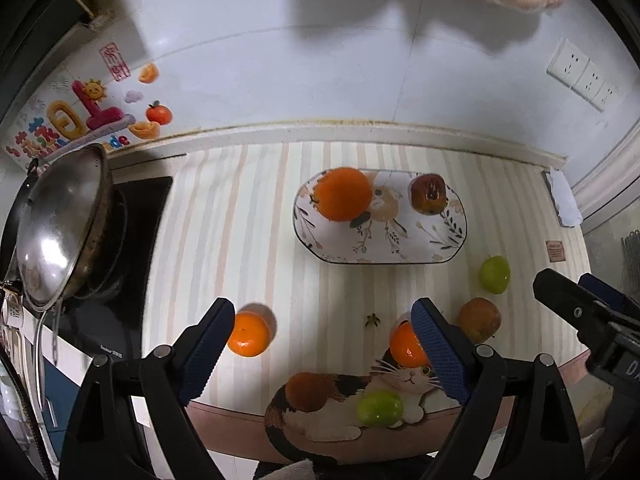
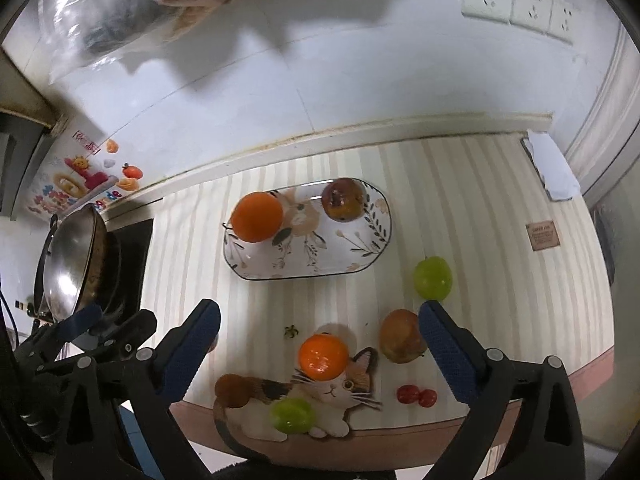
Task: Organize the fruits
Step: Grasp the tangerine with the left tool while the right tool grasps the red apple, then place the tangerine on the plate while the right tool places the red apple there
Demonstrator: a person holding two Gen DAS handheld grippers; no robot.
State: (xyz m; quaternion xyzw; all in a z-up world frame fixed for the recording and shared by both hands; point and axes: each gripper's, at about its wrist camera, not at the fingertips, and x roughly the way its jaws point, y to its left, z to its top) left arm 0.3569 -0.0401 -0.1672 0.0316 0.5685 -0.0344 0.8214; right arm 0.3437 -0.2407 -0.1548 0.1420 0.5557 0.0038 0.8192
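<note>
Evidently the sorting is sitting partway along: a big orange [image 2: 257,217] and a reddish-brown fruit [image 2: 344,199] are already lying on the flowered oval plate [image 2: 308,268], which is resting well ahead of both tongs, while the other fruit is lying loose on the striped mat [image 2: 480,216].

Both tools are hanging above the near edge of the counter, tipped down and looking forward over it. The right gripper [image 2: 320,344] is standing wide apart and holding nothing; a small mandarin [image 2: 323,356] is sitting almost midway between its pads, on the printed cat's head, and a red-green apple [image 2: 401,341] is lying just inside its right finger [image 2: 440,344]. A green fruit [image 2: 433,283] is lying ahead of that finger, another green one [image 2: 292,415] below the mandarin, and two small red fruits [image 2: 416,395] close in at the right.

The left gripper [image 1: 324,344] is likewise gaping and empty, with a second mandarin [image 1: 249,334] touching or just beside the inner face of its left finger [image 1: 210,340].

My reading is that the mandarin under the right tongs is the likely next pick. Doing it well means coming straight down so the pads are bracketing its widest part, keeping the right finger from nudging the apple, and closing gently, since round fruit is prone to rolling away.
</note>
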